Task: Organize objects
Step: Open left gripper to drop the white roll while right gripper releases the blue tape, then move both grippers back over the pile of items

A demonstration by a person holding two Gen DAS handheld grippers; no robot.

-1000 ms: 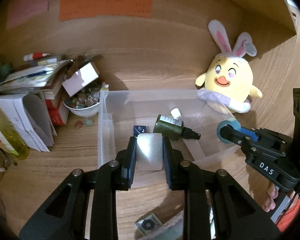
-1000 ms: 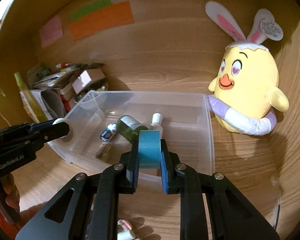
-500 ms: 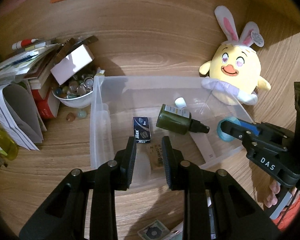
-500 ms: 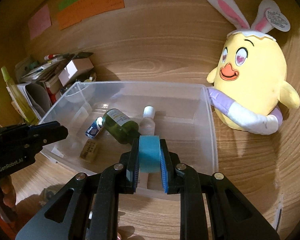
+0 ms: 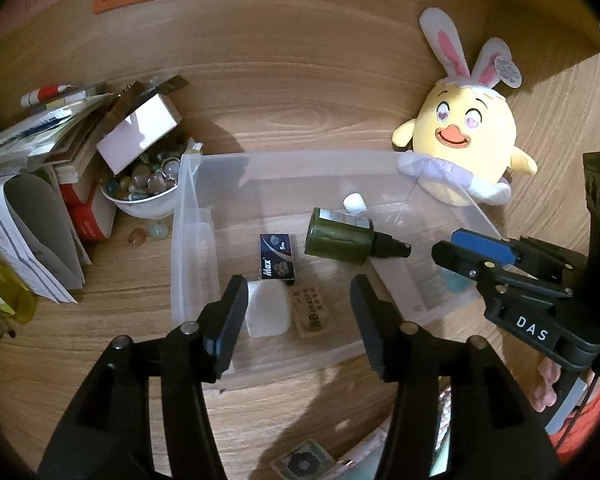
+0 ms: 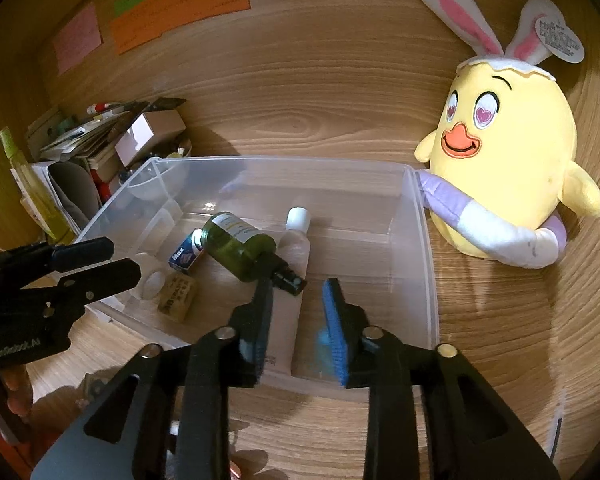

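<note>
Left wrist view: the left gripper [image 5: 298, 300] hangs over the near rim of the clear bin [image 5: 188, 240] on the wooden counter [image 5: 100, 340], its jaws spreading apart with nothing pinched. Below them, on the bin floor, lies a white block [image 5: 269, 312], beside a small dark box [image 5: 278, 257] and a tan eraser [image 5: 314, 312]. A green bottle [image 5: 340, 237] lies on its side farther in. The right gripper [image 5: 474, 254] reaches in from the right.

Right wrist view: the right gripper [image 6: 298, 312] has its jaws opening too (blue pads showing), a blurred teal shape [image 6: 325, 346] against the right pad; whether it is still gripped I cannot tell. A white tube [image 6: 294, 276] lies below. A yellow plush chick [image 6: 508, 172] leans on the bin's right wall.
</note>
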